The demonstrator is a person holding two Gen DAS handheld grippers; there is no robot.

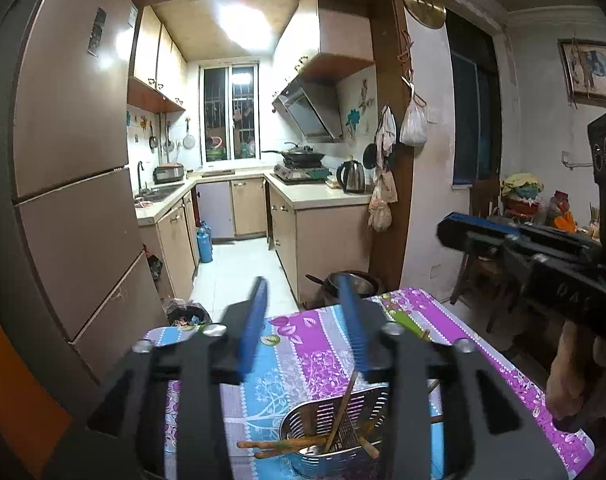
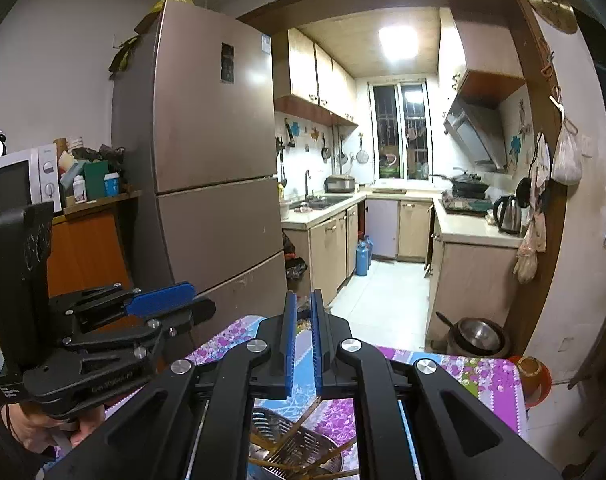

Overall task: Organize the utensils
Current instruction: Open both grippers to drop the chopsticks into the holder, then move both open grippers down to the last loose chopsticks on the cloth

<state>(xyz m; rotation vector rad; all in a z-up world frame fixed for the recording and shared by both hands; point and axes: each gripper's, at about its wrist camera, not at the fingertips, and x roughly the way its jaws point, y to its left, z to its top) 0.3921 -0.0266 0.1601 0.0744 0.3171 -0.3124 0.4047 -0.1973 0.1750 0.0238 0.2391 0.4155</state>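
The left gripper (image 1: 303, 308) hangs part open and empty; the right gripper (image 2: 303, 336) is nearly closed, holding nothing. Below both, a metal drainer basket (image 1: 343, 420) holding wooden chopsticks (image 1: 283, 446) sits on the floral tablecloth (image 1: 303, 344).

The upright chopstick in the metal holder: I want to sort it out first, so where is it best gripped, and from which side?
Grip the upright chopstick on its bare upper part, which leans clear above the rim of the metal holder. Probably come from above, with the fingers either side of the shaft. The other chopsticks lie flat across the rim, so a low approach would likely knock them.
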